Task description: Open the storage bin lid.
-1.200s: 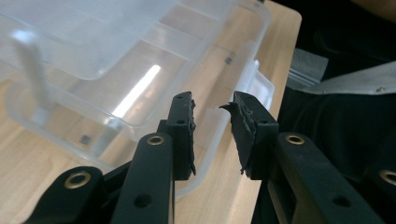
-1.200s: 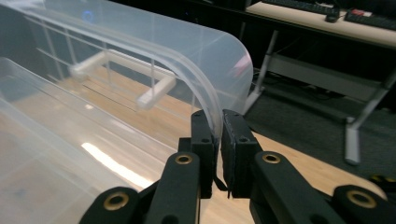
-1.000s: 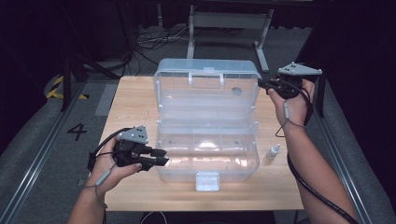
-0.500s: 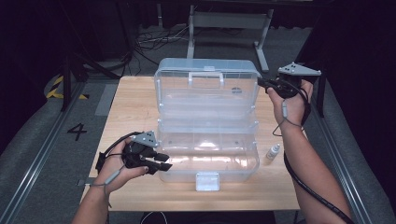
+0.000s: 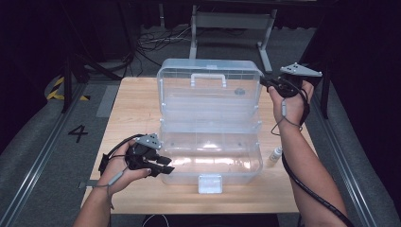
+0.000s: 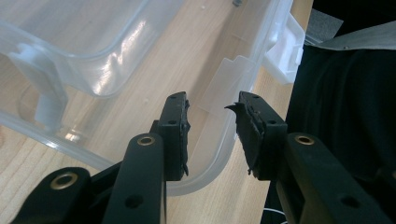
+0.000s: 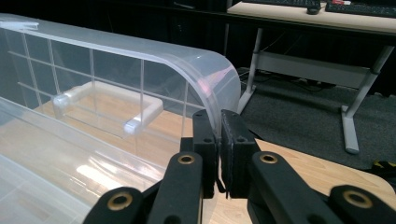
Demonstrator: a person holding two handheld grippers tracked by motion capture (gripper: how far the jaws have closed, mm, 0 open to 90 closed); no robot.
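A clear plastic case lies open in the middle of the wooden worktop, its long axis running from the person's left to right. Its lid is swung up at the far side with the white handle at the top, and its tray faces up towards the person, with the white latch at the near edge.

The right tongs are clamped on the lid's right edge — in the right gripper view the clear wall runs down between the two black pads, which press on it from both sides. The left tongs sit at the tray's near left corner, level and pointing right. Their jaws have just been opening, and in the left gripper view they stand apart with the tray's rim between them, neither pad pressing on it.

A small white bottle lies on the worktop just beside the tray's right end, well apart from both tongs. A small dark bit shows through the lid; what it is cannot be told.

On the grey floor left of the worktop a black "4" is marked, with a yellow-and-black striped patch farther back. Loose cables and a grey frame lie beyond.
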